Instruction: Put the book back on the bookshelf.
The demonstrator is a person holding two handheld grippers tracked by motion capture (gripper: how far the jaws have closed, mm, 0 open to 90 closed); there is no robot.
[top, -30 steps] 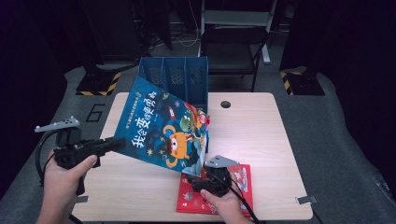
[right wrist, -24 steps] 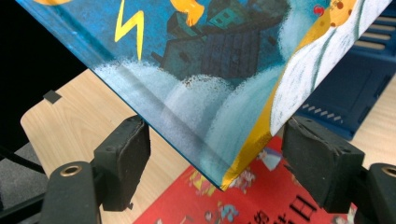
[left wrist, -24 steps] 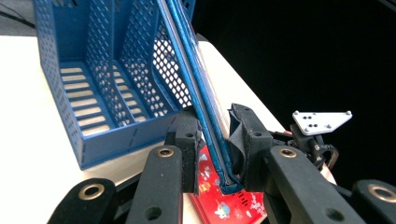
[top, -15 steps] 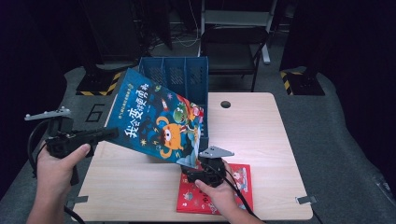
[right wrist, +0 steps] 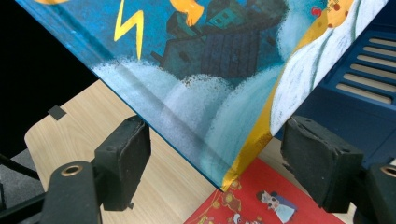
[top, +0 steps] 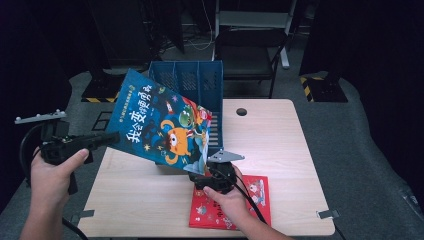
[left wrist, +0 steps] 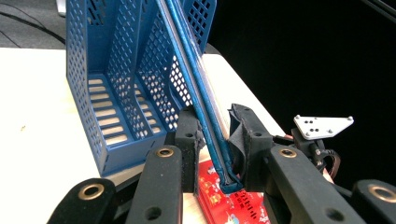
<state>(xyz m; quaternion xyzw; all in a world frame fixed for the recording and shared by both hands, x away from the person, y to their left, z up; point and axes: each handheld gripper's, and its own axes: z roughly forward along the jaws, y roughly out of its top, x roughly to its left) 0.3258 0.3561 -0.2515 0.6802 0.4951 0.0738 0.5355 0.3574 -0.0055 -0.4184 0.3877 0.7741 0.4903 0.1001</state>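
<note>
High view: a large blue picture book hangs tilted above the left centre of the frame, over the pale wooden table, its upper corner in front of the blue perforated file rack at the table's far edge. The left gripper comes in from the left edge and meets the book's left border; the right gripper sits under the book's lowest corner at lower centre. A red picture book lies flat on the table just right of that hand.

Left gripper view: the blue book runs edge-on from top centre down to lower centre, and the two black jaws stand close together on either side of its spine end, the pads pinching it. Left gripper: closed on the book. The rack's slots open at upper left, the red book showing beneath the jaws.

Right gripper view: the book's bottom corner, with its yellow edge strip, points down at centre between the pads, which stand wide apart and clear of it. Right gripper: open, holding nothing.

Judged from this, the book is a thin, stiff hardcover with a glossy, likely slippery cover, light but broad, so it would swing from a single corner pinch. A second hold on the lower edge near the corner should steady it for sliding into a slot.
</note>
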